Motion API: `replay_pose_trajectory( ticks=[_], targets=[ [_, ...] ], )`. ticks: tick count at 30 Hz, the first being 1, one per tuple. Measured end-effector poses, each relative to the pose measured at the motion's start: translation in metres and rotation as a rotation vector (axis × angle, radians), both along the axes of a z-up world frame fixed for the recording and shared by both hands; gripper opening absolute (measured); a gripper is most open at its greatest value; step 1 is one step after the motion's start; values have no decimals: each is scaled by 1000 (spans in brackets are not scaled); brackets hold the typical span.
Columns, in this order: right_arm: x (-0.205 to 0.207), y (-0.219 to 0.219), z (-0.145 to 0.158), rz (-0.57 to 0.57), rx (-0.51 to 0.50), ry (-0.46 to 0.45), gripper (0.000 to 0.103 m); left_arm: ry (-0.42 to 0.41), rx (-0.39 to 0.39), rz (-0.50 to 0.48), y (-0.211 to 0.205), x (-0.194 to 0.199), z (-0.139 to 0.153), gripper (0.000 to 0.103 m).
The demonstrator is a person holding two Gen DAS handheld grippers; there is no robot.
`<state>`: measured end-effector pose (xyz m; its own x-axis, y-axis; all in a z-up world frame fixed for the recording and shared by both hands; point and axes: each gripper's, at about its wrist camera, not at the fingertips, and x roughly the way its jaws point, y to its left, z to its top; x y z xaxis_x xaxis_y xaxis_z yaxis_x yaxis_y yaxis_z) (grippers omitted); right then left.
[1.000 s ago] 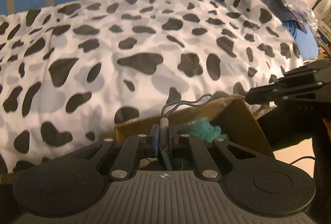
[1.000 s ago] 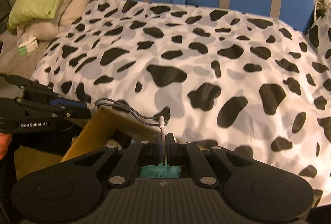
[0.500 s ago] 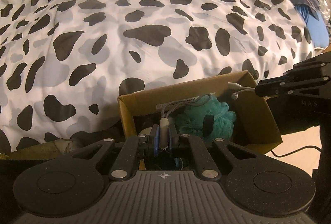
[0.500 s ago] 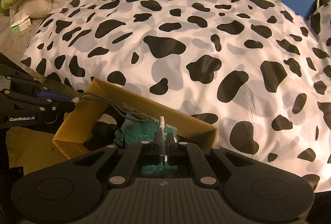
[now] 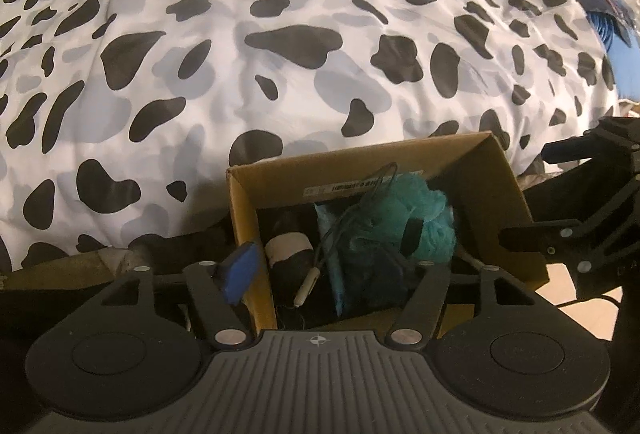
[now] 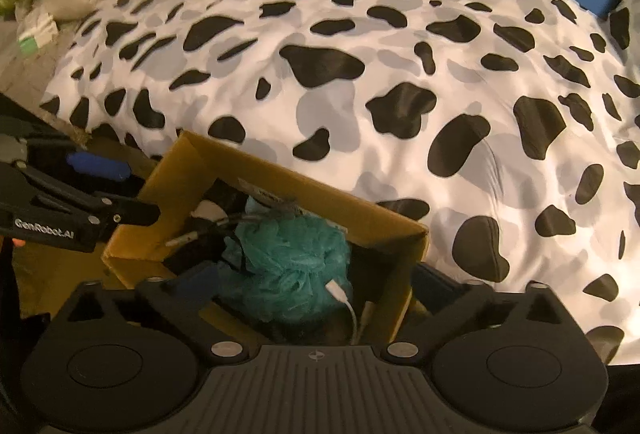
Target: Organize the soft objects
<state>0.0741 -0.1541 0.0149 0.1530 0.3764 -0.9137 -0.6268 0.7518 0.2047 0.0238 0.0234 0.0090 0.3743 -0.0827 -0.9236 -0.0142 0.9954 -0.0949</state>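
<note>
Cardboard box (image 5: 496, 169) now holds the cable (image 5: 320, 266).

Both grippers, left (image 5: 324, 274) and right (image 6: 304, 286), have just been opened; the cable is released, lying on the sponge (image 6: 288, 258), lower centre. This item seems stored.

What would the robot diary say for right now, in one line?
step: cable dropped | left gripper: just opened, empty | right gripper: just opened, empty | cable: in cardboard box

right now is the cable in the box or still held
In the box: the cable lies loose on the teal pouf inside the cardboard box.
</note>
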Motion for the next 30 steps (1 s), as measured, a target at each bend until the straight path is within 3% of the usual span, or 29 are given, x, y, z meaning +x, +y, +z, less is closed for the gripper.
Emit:
replay_pose_trajectory(
  ticks=[6,11,13,15,21,30],
  targets=[
    [1,1,-9,6,-48,32,103,33,16,8,0,2,-4,83],
    [-4,5,-15,28,-106,45,103,85,9,60,4,-1,-8,88],
    [-8,6,-17,39,-128,51,103,124,15,75,3,-5,-13,98],
    [-13,7,-19,43,-151,58,103,161,9,70,-1,-8,-17,103],
    [-21,6,-21,37,-195,65,103,196,29,29,-12,-13,-20,103],
    [-26,3,-22,4,-214,87,103,209,66,43,-13,-9,-22,103]
  ],
)
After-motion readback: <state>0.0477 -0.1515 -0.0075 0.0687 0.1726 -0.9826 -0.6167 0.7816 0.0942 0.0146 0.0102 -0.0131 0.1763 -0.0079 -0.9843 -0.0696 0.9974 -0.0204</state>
